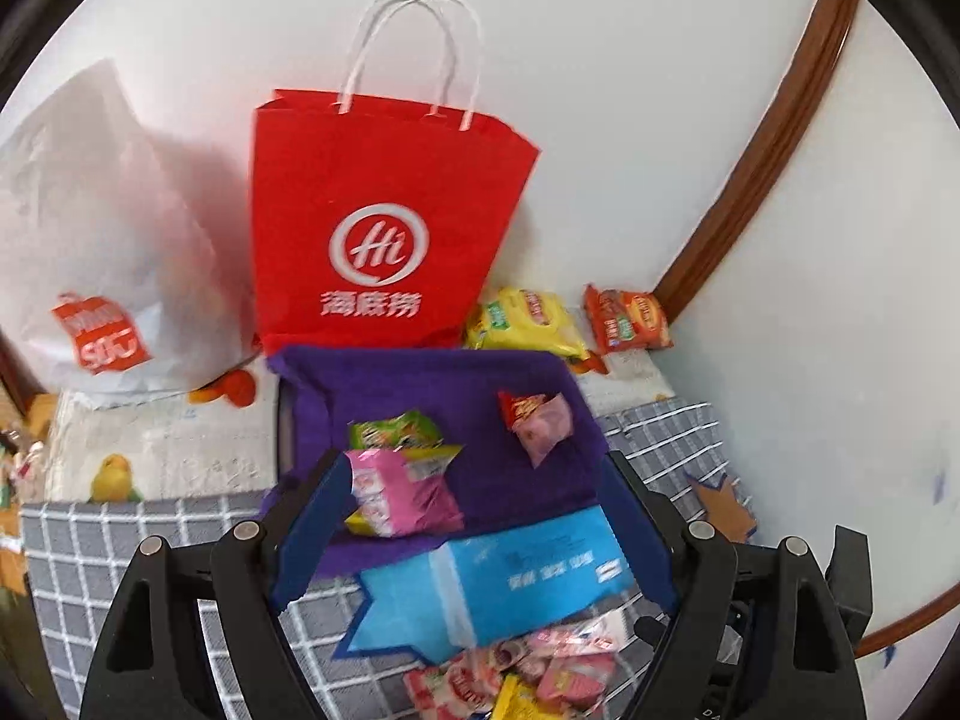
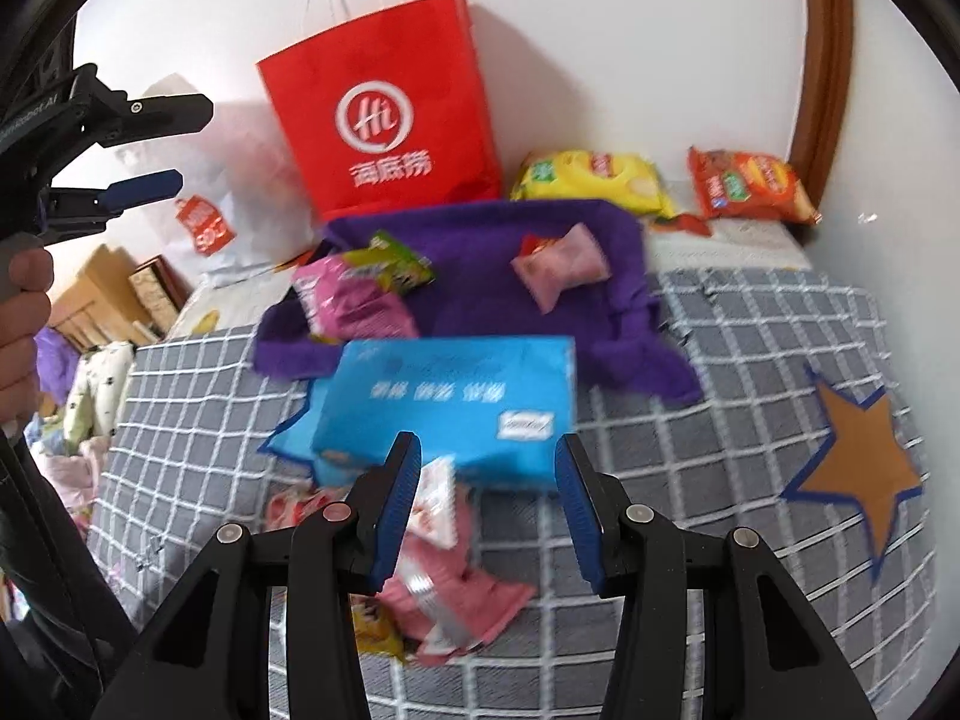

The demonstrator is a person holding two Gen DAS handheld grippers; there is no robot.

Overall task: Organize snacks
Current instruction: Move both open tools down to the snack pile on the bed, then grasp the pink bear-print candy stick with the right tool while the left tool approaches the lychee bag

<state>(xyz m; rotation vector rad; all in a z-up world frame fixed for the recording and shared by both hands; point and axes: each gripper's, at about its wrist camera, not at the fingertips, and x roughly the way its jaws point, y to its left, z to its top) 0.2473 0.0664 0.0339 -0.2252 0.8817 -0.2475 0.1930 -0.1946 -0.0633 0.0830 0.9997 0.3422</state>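
A purple cloth (image 1: 498, 468) (image 2: 480, 276) lies on the grey checked bedcover. On it rest a pink packet (image 1: 402, 492) (image 2: 348, 300), a green packet (image 1: 393, 429) (image 2: 399, 264) and a small pink-and-red packet (image 1: 540, 420) (image 2: 561, 267). A blue tissue pack (image 1: 498, 585) (image 2: 444, 402) lies in front of the cloth. Several pink snack packets (image 1: 540, 666) (image 2: 444, 594) are piled nearer still. My left gripper (image 1: 480, 522) (image 2: 195, 144) hangs open above the cloth, holding nothing. My right gripper (image 2: 486, 441) stands open over the pile, pads touching nothing.
A red paper bag (image 1: 384, 228) (image 2: 384, 114) and a white plastic bag (image 1: 102, 264) (image 2: 240, 204) stand against the wall. Yellow (image 1: 525, 324) (image 2: 594, 177) and orange (image 1: 627, 318) (image 2: 750, 186) chip bags lie at the back right. A brown star patch (image 2: 858, 468) is on the cover.
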